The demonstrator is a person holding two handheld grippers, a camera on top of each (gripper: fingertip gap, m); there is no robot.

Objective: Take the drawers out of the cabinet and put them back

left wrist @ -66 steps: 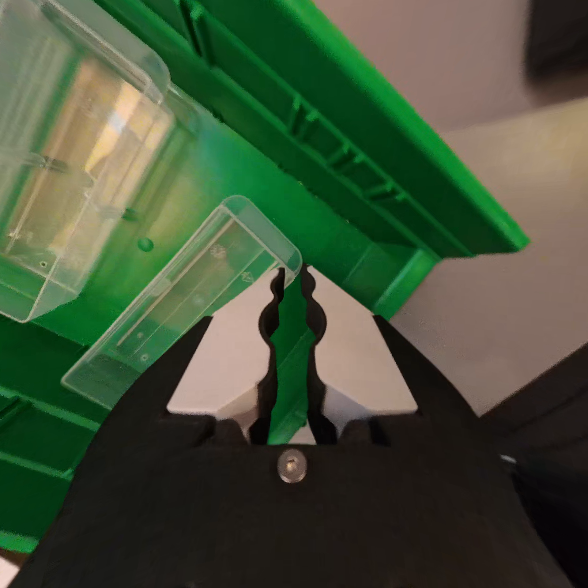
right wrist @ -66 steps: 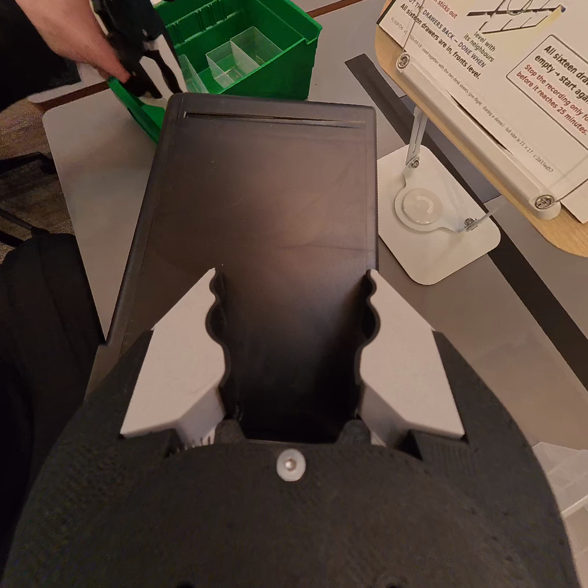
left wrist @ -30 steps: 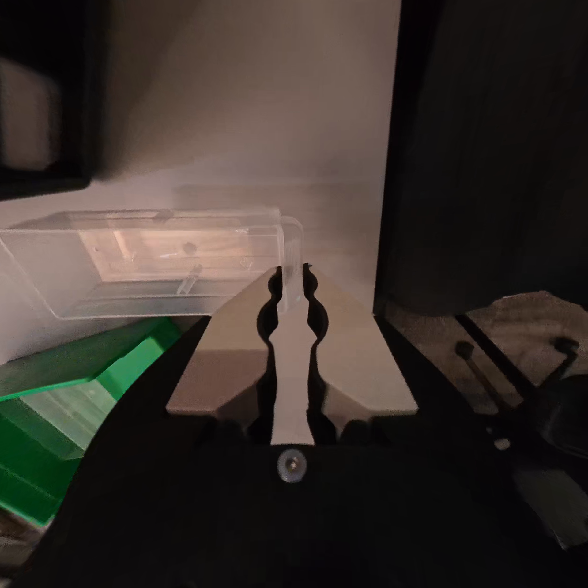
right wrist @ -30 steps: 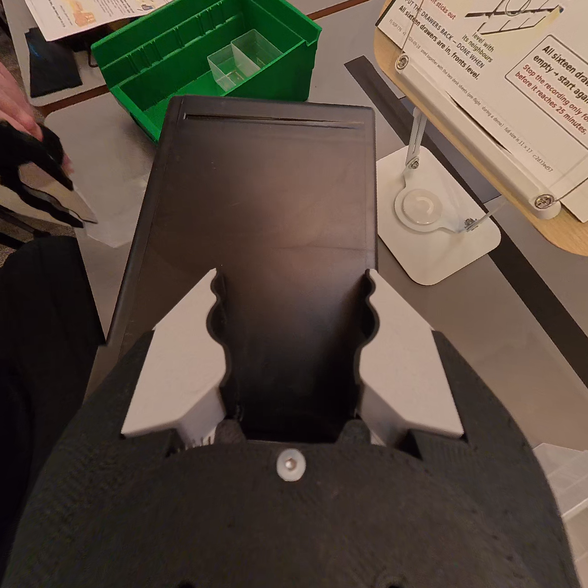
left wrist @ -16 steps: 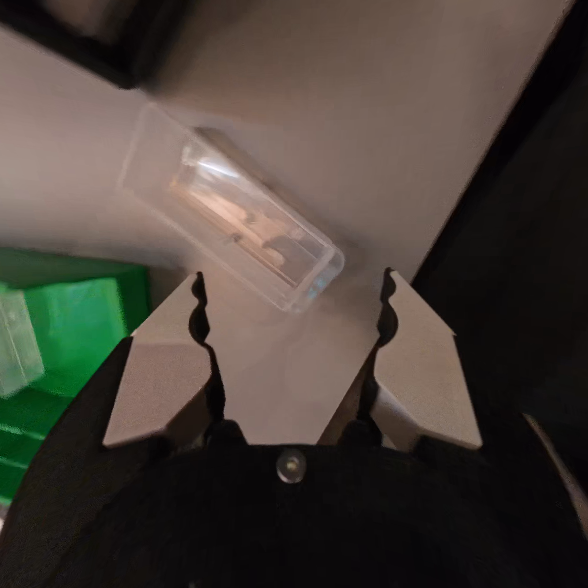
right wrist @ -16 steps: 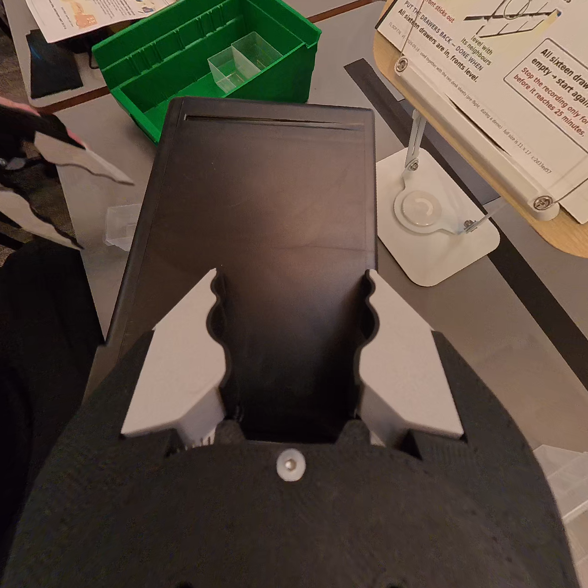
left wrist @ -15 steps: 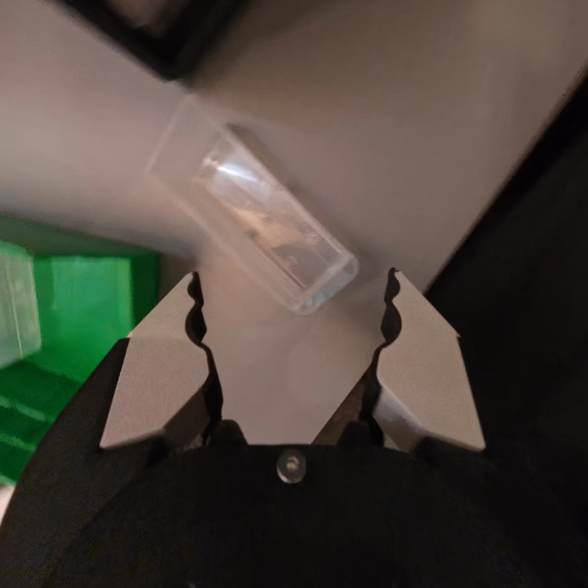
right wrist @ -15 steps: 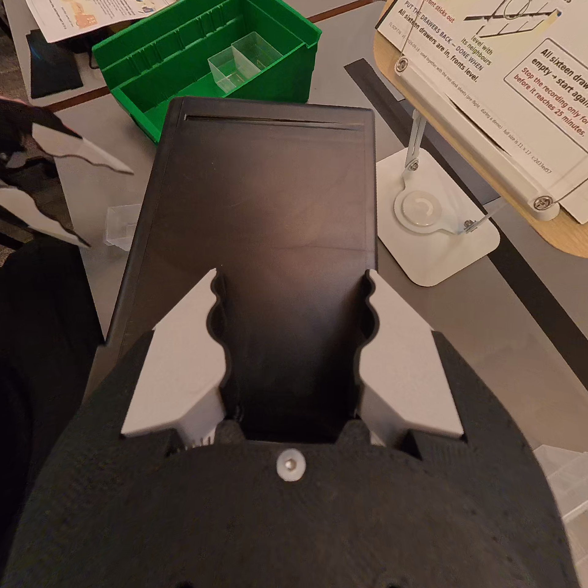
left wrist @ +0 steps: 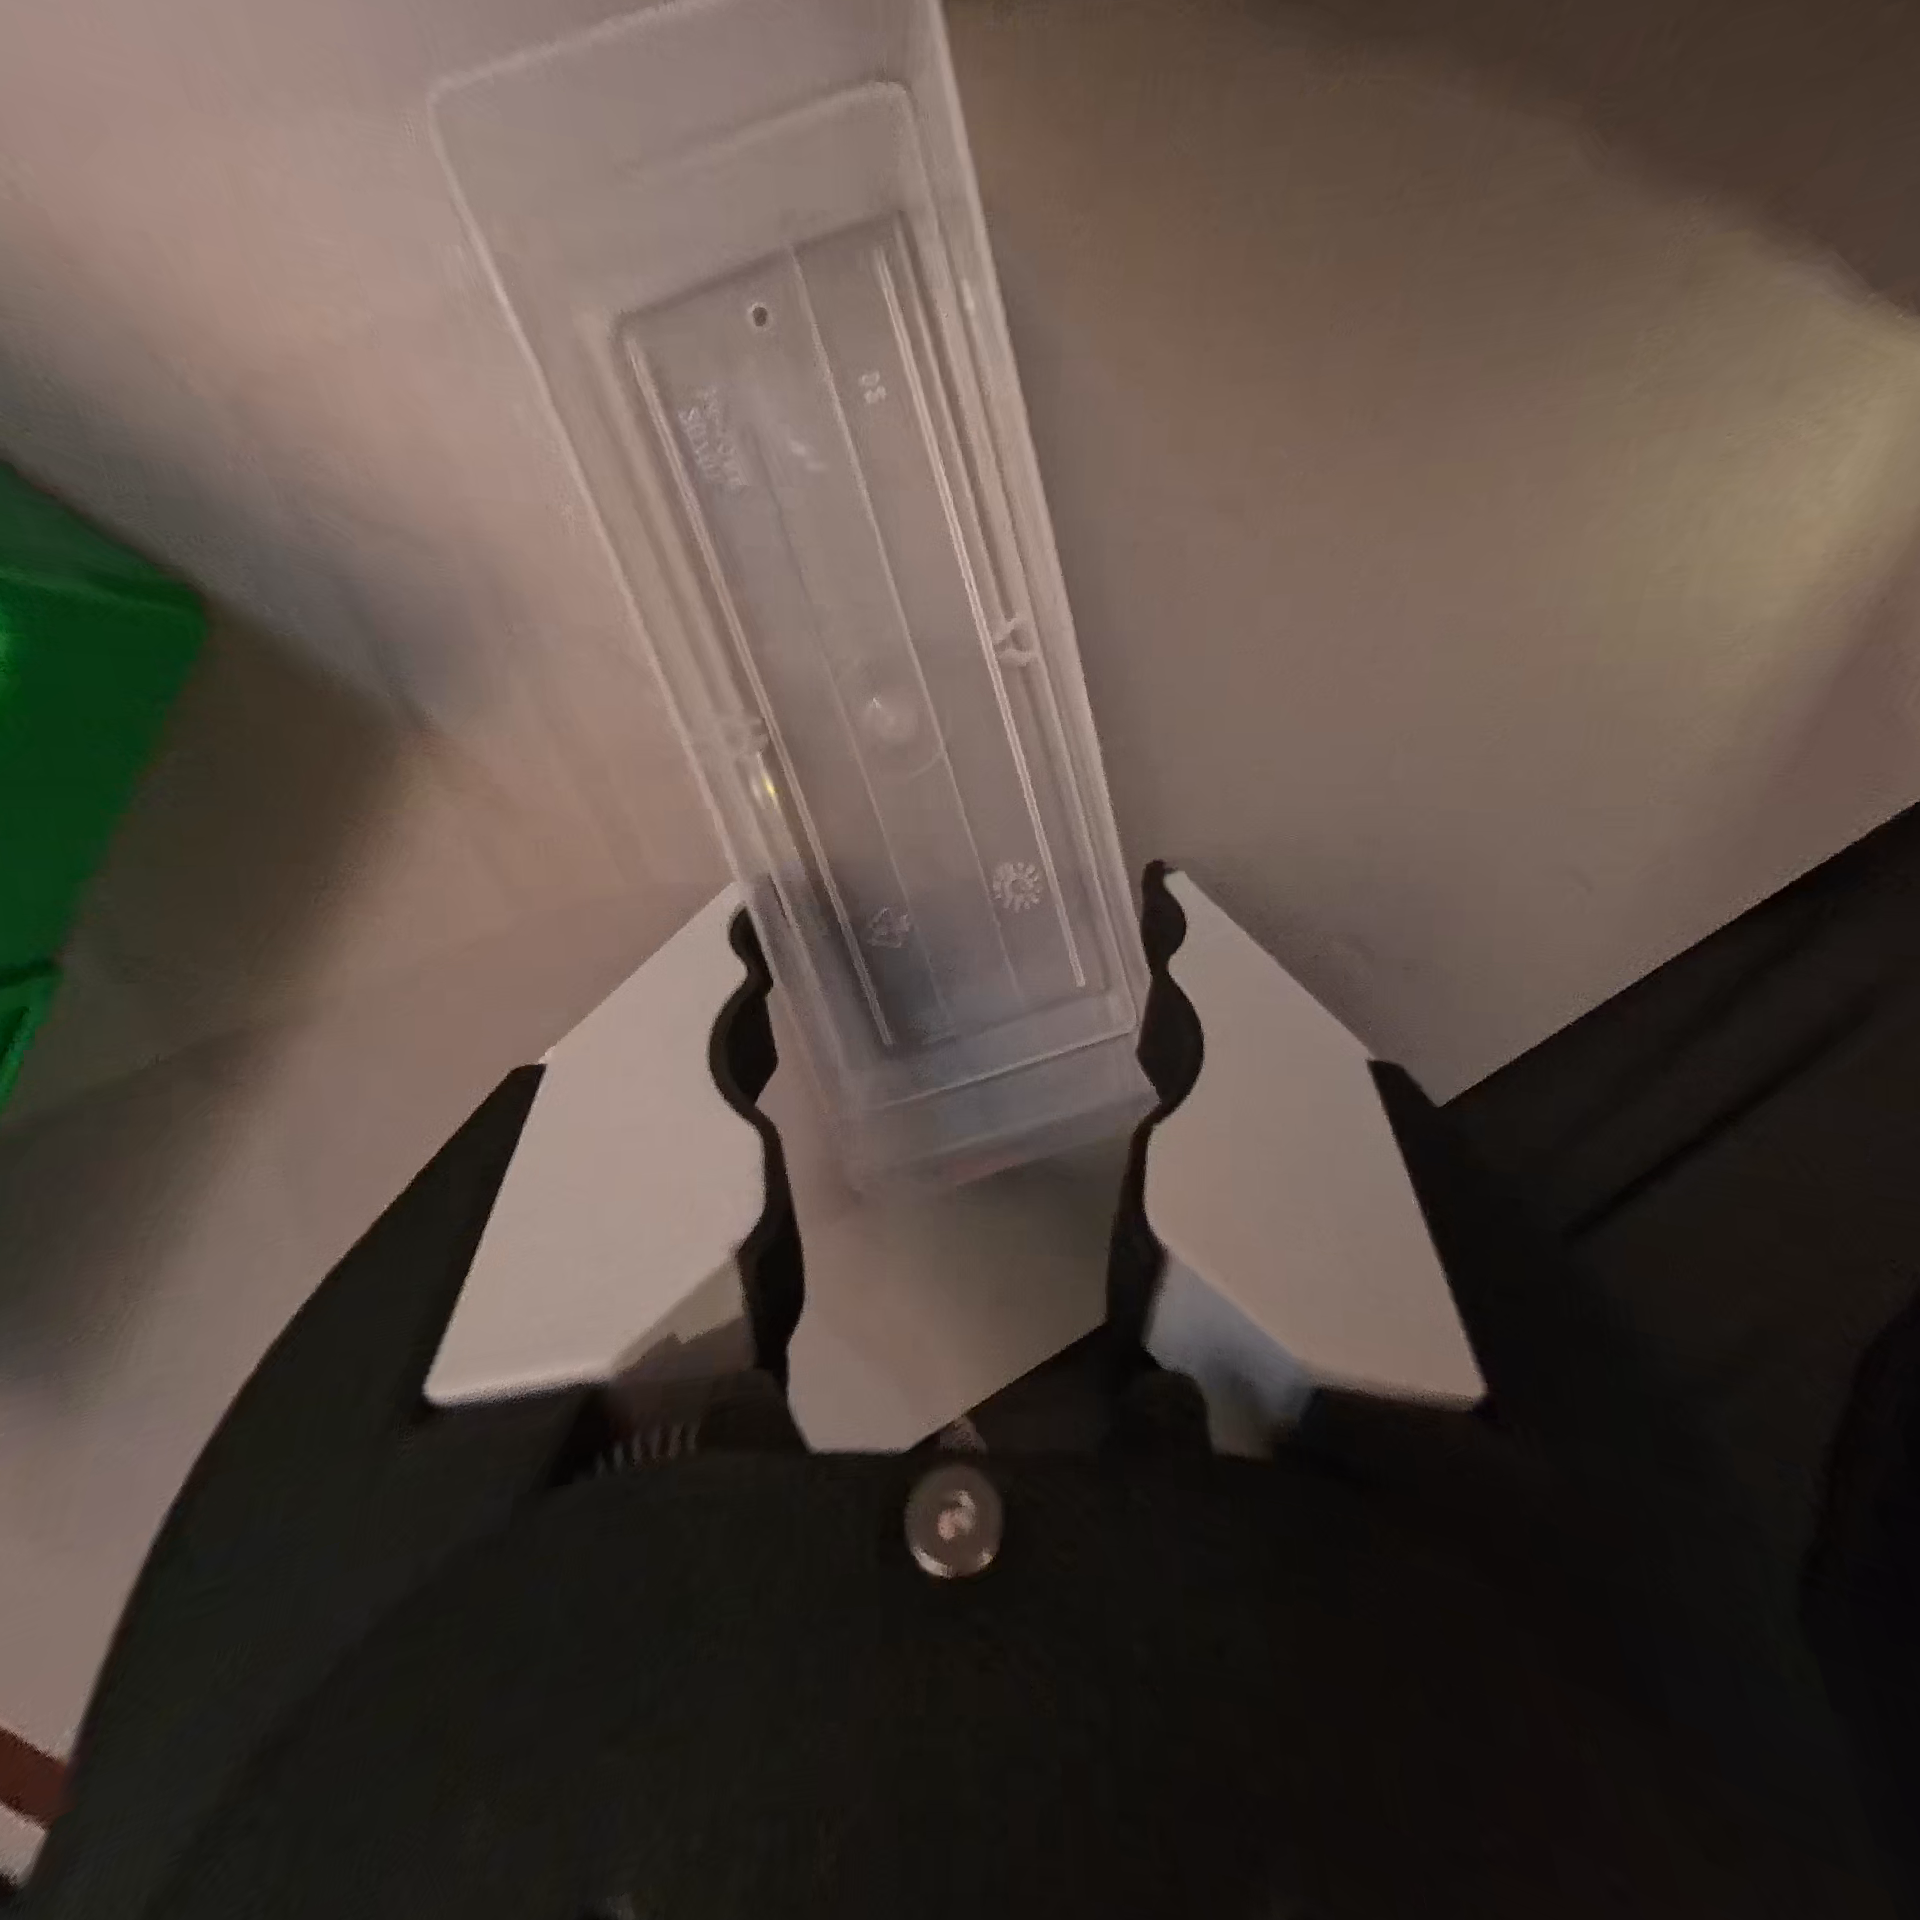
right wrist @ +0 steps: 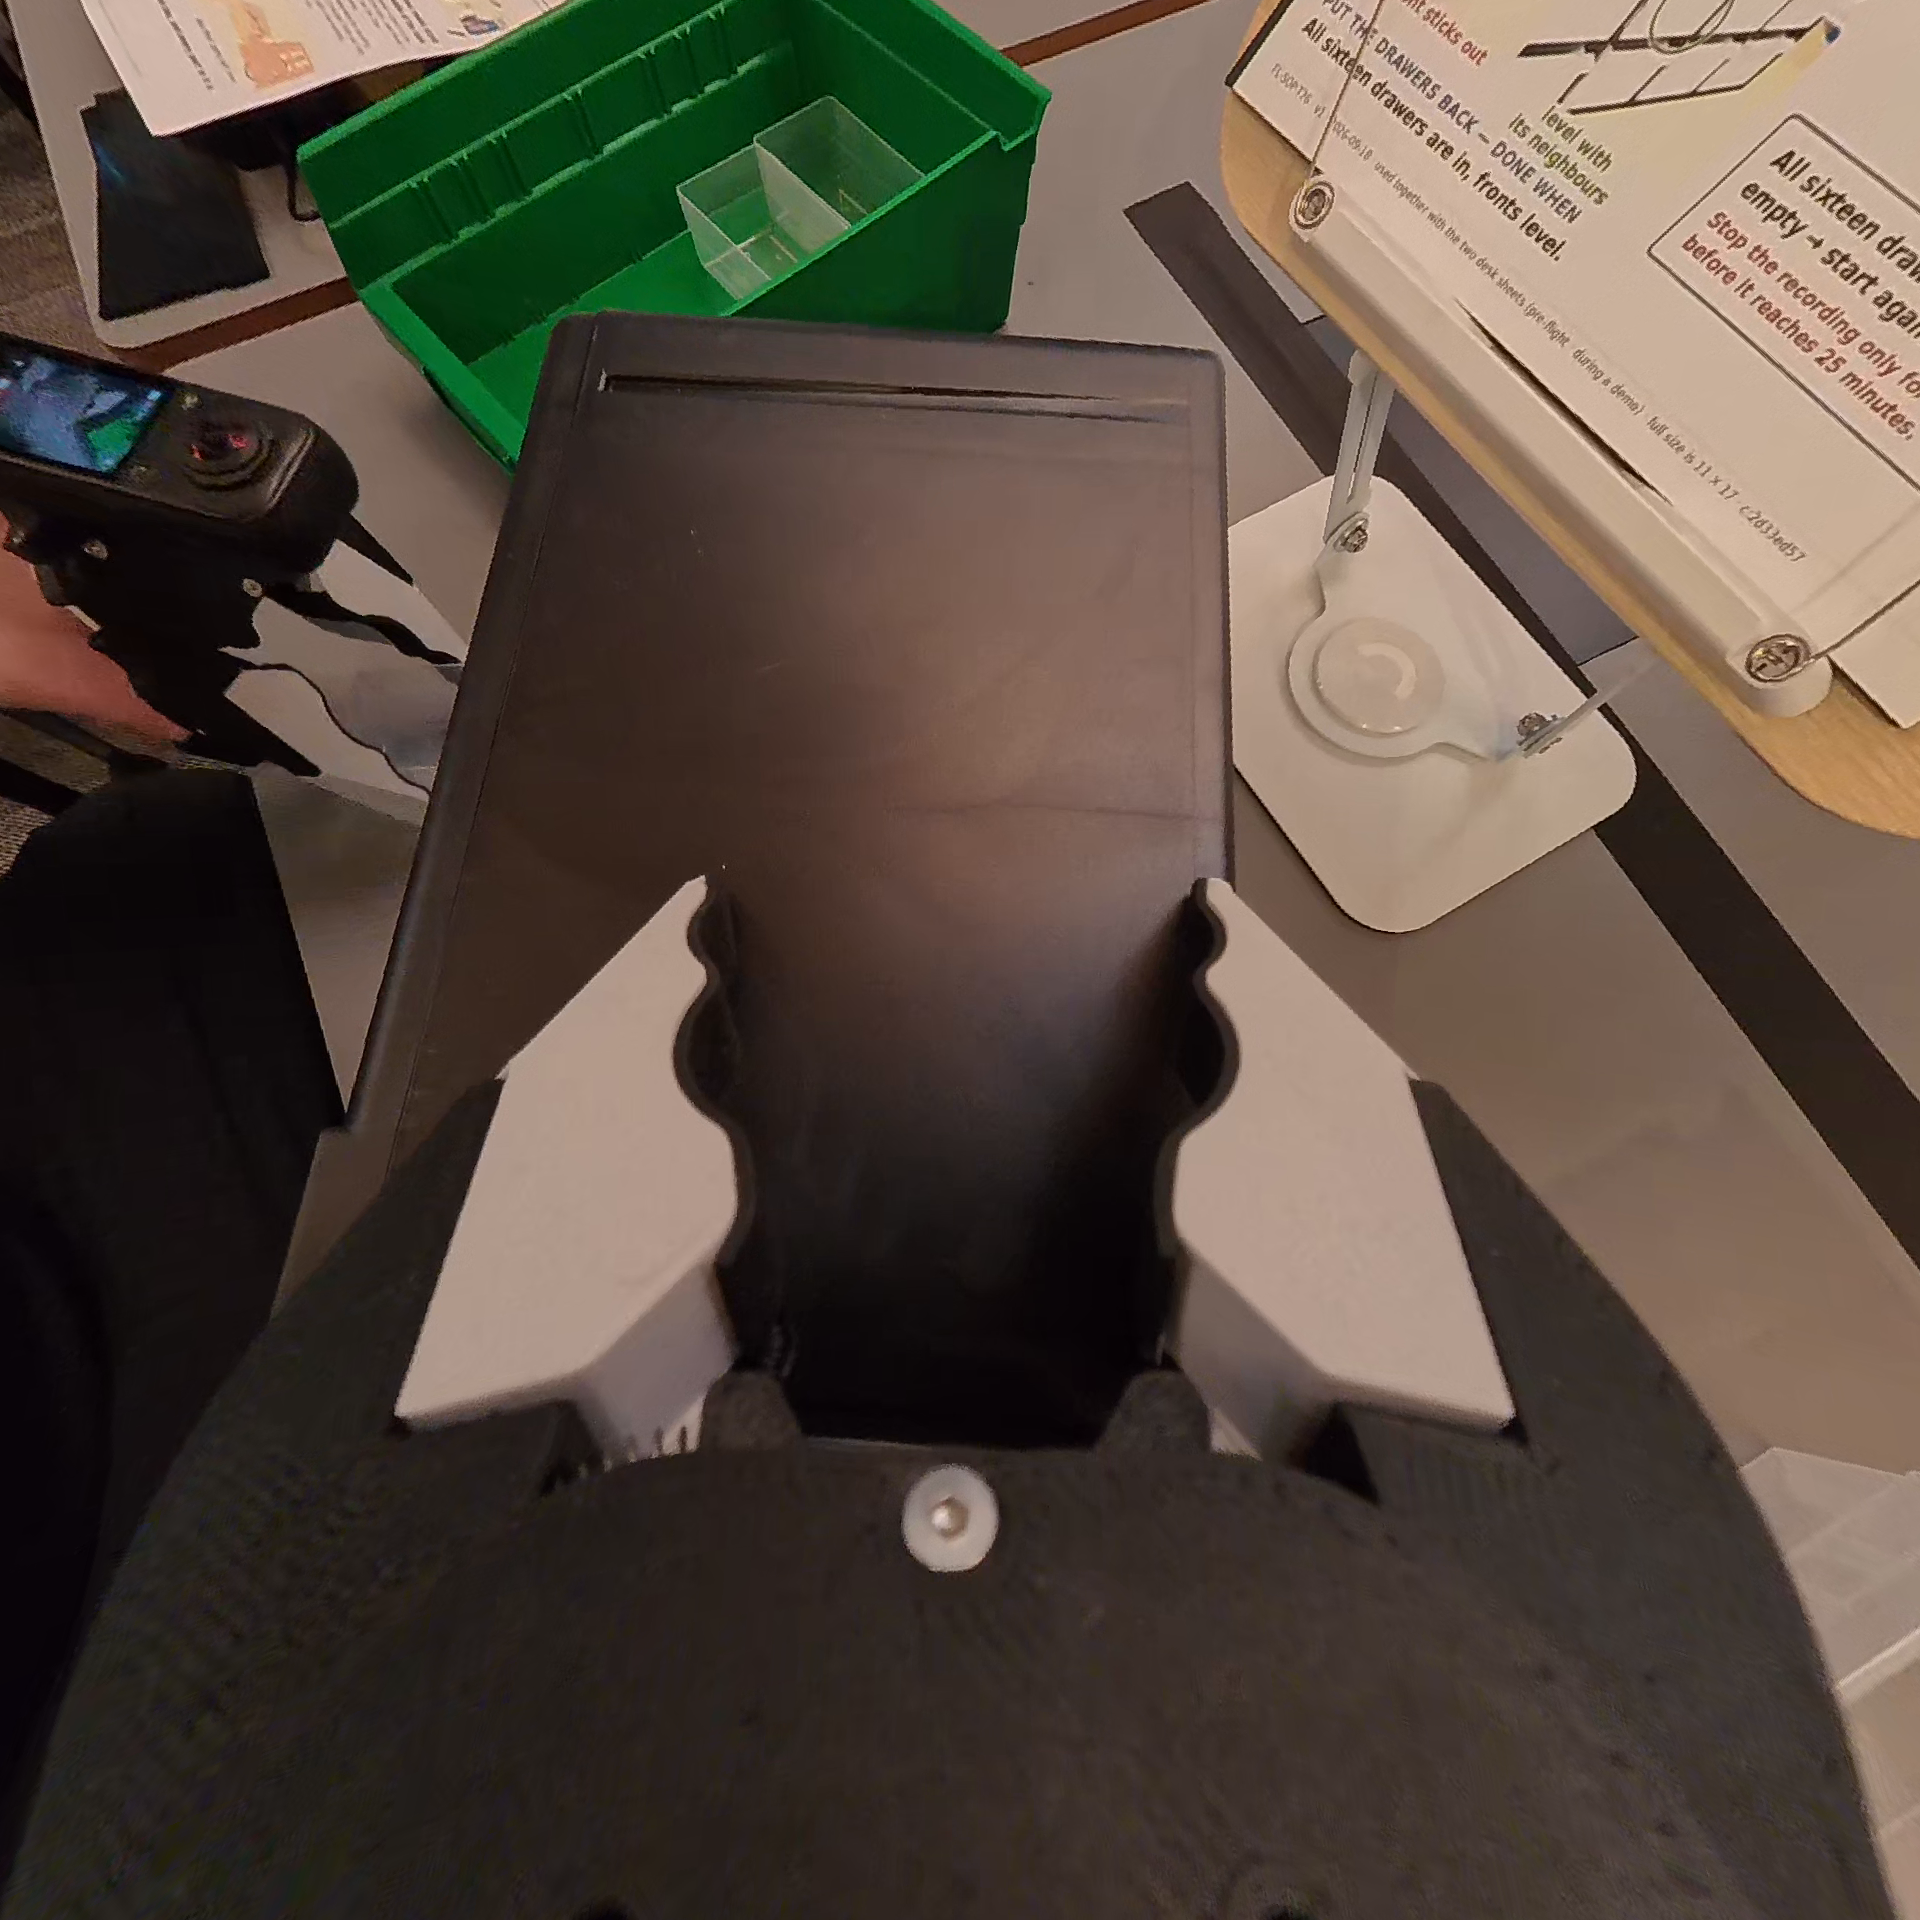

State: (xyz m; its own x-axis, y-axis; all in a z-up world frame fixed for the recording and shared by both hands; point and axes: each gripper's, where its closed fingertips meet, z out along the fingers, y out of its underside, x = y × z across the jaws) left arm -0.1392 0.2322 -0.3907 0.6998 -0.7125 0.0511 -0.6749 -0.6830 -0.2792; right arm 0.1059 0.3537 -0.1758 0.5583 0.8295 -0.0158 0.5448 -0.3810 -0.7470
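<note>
Across the centre of the right wrist view, the black cabinet (right wrist: 852,665) is seen lying flat on the grey worktop (right wrist: 1558,1039), with the right gripper (right wrist: 956,914) held over its near end, fingers spread wide apart and clamped on nothing. At upper left a green bin (right wrist: 935,249) is seen, with two clear drawers (right wrist: 800,197) standing side by side in it. At upper right a document stand (right wrist: 1434,727) carries a printed instruction sheet (right wrist: 1662,229) in black, red and green lettering. At the left edge the left gripper (right wrist: 343,665) is held by a hand (right wrist: 52,665), beside the cabinet.

At mid-frame of the left wrist view, a clear drawer (left wrist: 831,582) is seen lying on the worktop, slightly tilted, its near end set between the fingers (left wrist: 1288,1143) of the left gripper (left wrist: 951,914). Moulded marks and small raised lettering are seen on its bottom. Whether the fingers touch its walls cannot be told; they stand apart at about the drawer's width.
</note>
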